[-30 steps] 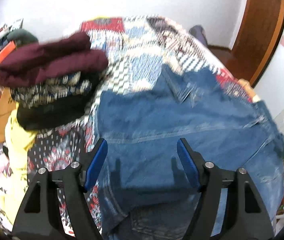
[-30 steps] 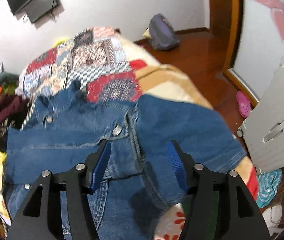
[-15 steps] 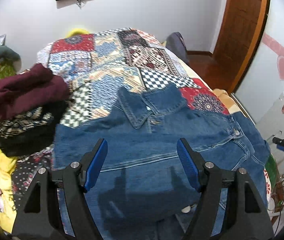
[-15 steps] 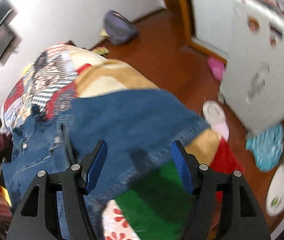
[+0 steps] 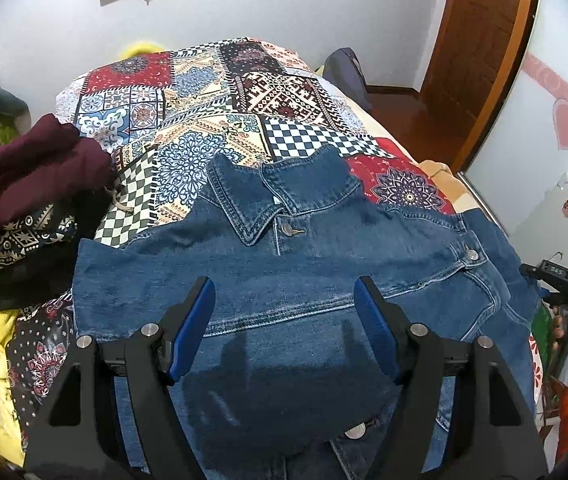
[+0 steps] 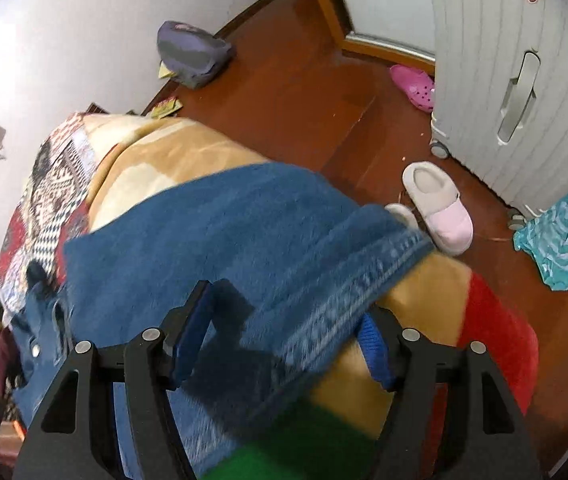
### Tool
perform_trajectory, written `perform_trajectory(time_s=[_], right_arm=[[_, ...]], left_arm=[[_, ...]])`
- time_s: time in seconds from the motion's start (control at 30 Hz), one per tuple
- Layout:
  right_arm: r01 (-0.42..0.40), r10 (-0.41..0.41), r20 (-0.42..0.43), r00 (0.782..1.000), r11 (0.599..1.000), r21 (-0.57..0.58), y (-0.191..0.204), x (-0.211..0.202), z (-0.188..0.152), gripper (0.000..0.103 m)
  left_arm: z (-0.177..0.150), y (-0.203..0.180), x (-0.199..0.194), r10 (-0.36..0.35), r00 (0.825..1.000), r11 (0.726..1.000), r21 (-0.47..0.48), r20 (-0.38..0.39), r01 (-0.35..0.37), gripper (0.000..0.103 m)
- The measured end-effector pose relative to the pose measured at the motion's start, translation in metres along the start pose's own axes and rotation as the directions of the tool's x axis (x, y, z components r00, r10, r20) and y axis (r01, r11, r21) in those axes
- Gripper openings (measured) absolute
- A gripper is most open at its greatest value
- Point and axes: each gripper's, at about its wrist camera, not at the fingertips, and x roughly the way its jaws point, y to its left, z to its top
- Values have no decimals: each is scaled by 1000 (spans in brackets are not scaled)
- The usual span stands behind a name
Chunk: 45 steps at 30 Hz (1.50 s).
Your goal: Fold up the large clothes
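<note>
The left hand-held gripper is held wide open, gripping nothing, above the denim jacket, which is spread across the frame's centre on the patchwork bed. The right hand-held gripper is likewise spread wide, with the jacket's sleeve seen between its fingers, ungrasped. Folded clothes are stacked at left.

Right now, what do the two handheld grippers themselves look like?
Both match: the left gripper and right gripper have matte black angular frames with triangular cut-outs, silver round bolt heads, and two fingers faced with blue ribbed pads. No cables or markings show on either.
</note>
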Motion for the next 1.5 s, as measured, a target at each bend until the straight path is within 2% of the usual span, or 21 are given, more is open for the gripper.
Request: perform_trajectory(time_s=[0.07, 0.23, 0.33, 0.43, 0.53, 0.7, 0.83, 0.9, 1.03, 1.17, 1.3, 1.43, 1.5], right_arm=[[6, -6, 12, 1000, 1000, 16, 0, 0, 3, 59], [60, -60, 58, 997, 998, 5, 5, -12, 1, 26], [74, -72, 77, 994, 997, -26, 10, -23, 1, 17], [96, -86, 125, 988, 992, -82, 21, -40, -1, 15], [81, -61, 177, 982, 990, -111, 31, -57, 1, 13], [23, 37, 264, 964, 975, -221, 75, -100, 0, 12], [-42, 134, 277, 951, 948, -316, 119, -121, -9, 12], [-72, 193, 286, 939, 920, -384, 147, -134, -22, 12], [-166, 309, 229, 923, 857, -487, 194, -144, -47, 11], [-220, 359, 131, 924, 780, -585, 230, -137, -80, 10], [-223, 305, 9, 952, 713, -665, 248, -103, -116, 11], [-229, 208, -115, 971, 685, -691, 244, -63, -143, 14], [-210, 162, -136, 977, 670, -712, 241, -55, -153, 15]], left_arm=[[0, 2, -2, -1, 1000, 1000, -4, 4, 1, 71], [-1, 6, -7, 8, 1000, 1000, -8, 17, -8, 71], [-3, 9, -12, 10, 1000, 1000, -11, 26, -9, 71], [-5, 12, -18, 14, 999, 1000, -11, 36, -14, 71], [-8, 15, -25, 22, 999, 1000, -10, 49, -21, 71], [-12, 22, -37, 28, 997, 999, -18, 67, -27, 71], [-15, 31, -48, 31, 996, 999, -34, 86, -28, 71], [-17, 34, -53, 33, 995, 999, -39, 93, -30, 71], [-22, 41, -63, 43, 993, 998, -41, 111, -39, 71], [-27, 48, -70, 53, 991, 998, -41, 122, -48, 71], [-34, 55, -70, 55, 992, 997, -53, 111, -50, 71], [-42, 61, -64, 48, 995, 997, -66, 85, -43, 71], [-46, 62, -59, 46, 997, 997, -66, 69, -42, 71]])
